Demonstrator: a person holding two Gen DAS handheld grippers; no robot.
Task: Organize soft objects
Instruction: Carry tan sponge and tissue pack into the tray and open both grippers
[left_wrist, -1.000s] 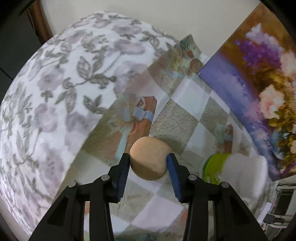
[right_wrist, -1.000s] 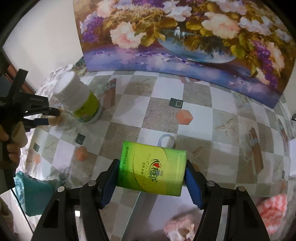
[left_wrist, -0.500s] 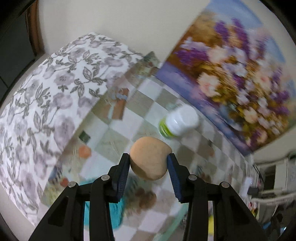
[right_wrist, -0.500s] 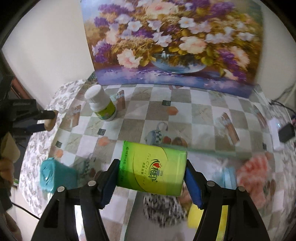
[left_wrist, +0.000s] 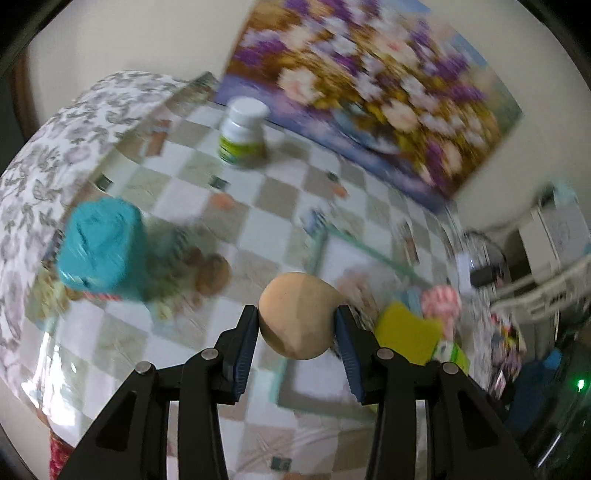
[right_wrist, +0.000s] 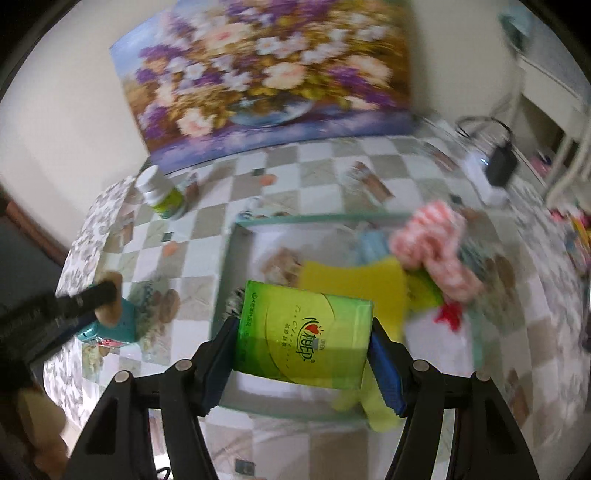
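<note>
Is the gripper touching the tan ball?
Touching. The left wrist view shows the left gripper with both blue pads pressed against the tan ball.

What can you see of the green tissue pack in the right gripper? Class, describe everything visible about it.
The green tissue pack is a soft rectangular pack in glossy yellow-green wrap, printed with a red heart logo and small lettering. It is slightly tilted, pinched at both short ends by the blue pads of the right gripper, clear of the table. Below and behind it lies the teal-rimmed tray holding a yellow sponge. Nothing else appears to touch it.
</note>
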